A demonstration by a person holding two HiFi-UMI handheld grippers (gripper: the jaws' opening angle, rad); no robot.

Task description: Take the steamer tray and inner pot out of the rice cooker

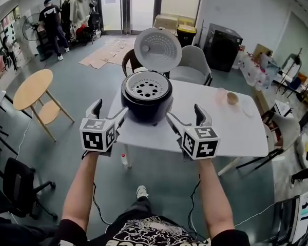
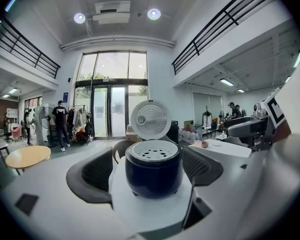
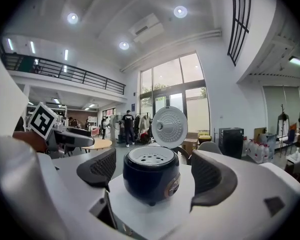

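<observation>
Cooker (image 1: 146,99) at table (image 1: 231,132) edge; left hand-held gripper (image 1: 111,108), right hand-held gripper (image 1: 184,111) gape.

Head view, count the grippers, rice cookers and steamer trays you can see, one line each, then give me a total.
Grippers: 2, left gripper and right gripper, both open with nothing between the jaws.
Rice cooker: 1, lid up.
Steamer tray: 1, sitting in the cooker.
Total: 4.
</observation>
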